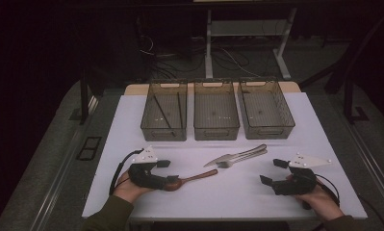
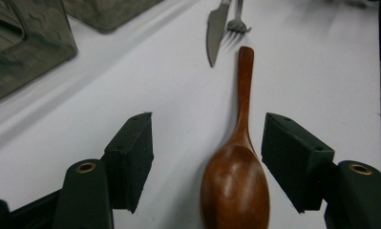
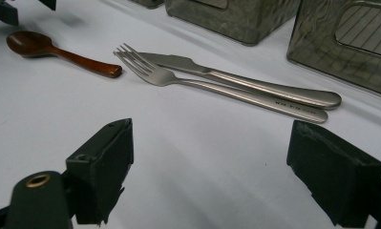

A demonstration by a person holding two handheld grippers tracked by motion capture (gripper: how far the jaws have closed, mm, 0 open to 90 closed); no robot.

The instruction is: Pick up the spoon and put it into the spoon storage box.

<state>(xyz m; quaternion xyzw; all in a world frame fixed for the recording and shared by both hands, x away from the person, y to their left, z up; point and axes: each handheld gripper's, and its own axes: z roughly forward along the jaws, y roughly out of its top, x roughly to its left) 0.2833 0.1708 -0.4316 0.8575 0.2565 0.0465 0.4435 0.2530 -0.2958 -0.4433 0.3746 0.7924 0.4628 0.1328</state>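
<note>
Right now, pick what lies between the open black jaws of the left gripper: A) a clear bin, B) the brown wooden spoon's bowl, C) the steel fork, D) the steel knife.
B: the left gripper stands open with the brown wooden spoon bowl between its jaws, untouched by either.

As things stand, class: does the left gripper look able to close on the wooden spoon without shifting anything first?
Probably yes. The left gripper is open with the wooden spoon bowl lying between its jaws, nearer one of them. The knife and fork lie beyond the handle tip, clear of it.
</note>
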